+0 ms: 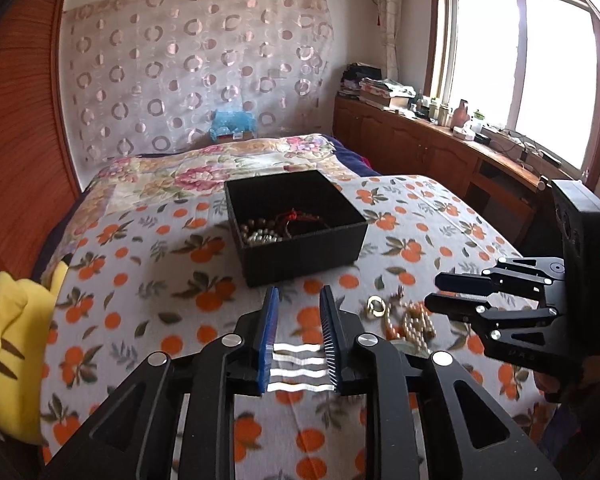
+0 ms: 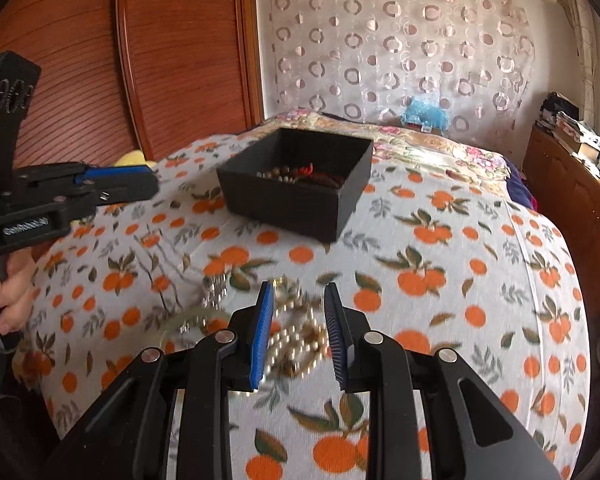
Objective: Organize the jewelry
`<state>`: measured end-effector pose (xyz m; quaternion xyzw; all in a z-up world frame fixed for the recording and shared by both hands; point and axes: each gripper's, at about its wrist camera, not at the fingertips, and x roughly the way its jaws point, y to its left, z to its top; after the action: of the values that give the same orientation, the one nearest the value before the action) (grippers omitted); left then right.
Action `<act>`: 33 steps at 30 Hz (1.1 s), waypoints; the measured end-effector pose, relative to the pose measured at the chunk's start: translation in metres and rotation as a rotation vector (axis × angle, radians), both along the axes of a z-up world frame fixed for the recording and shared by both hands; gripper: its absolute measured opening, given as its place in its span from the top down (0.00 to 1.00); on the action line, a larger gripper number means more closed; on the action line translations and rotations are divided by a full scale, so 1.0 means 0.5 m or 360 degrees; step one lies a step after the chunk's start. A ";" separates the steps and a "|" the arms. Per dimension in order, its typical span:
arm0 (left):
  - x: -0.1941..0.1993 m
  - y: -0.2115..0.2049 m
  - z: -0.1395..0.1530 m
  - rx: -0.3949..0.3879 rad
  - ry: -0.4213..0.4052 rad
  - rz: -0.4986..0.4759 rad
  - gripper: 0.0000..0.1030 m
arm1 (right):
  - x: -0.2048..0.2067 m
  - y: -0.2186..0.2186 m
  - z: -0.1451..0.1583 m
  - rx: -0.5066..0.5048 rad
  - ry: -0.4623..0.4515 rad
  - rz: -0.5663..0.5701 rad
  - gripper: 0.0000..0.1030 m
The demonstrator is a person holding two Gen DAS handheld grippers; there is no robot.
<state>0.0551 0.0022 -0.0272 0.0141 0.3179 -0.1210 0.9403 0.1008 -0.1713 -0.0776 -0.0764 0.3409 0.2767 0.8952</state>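
A black open box (image 1: 296, 232) (image 2: 296, 184) stands on the orange-print bedspread and holds several bead bracelets (image 1: 284, 226) (image 2: 304, 174). A loose pile of pearl and gold jewelry (image 1: 404, 318) (image 2: 296, 336) lies on the bedspread in front of the box. A gold ring (image 1: 376, 306) lies at its left edge. My right gripper (image 2: 298, 300) (image 1: 440, 296) is open, its fingers to either side of the pearl strand, just above it. My left gripper (image 1: 298, 298) (image 2: 152, 186) is open and empty, hovering left of the pile, in front of the box.
A yellow plush toy (image 1: 16, 352) lies at the bed's left edge against the wooden headboard (image 1: 16, 120). A wooden cabinet (image 1: 440, 148) with books and bottles runs under the window on the right. A floral quilt (image 1: 228, 164) covers the far bed.
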 end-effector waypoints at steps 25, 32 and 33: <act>-0.050 0.047 -0.067 -0.0005 0.0097 0.0043 0.64 | 0.047 0.013 -0.045 -0.0147 0.0142 -0.0021 0.73; -0.045 0.045 -0.080 -0.0017 0.0122 0.0036 0.59 | 0.061 0.030 -0.064 -0.0135 0.0201 0.0008 0.73; -0.044 0.045 -0.081 -0.0018 0.0124 0.0035 0.59 | 0.061 0.030 -0.064 -0.0133 0.0204 0.0007 0.73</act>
<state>0.0329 0.0249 -0.0675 0.0005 0.3539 -0.1129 0.9285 0.1315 -0.1565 -0.1098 -0.0968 0.4085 0.2686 0.8670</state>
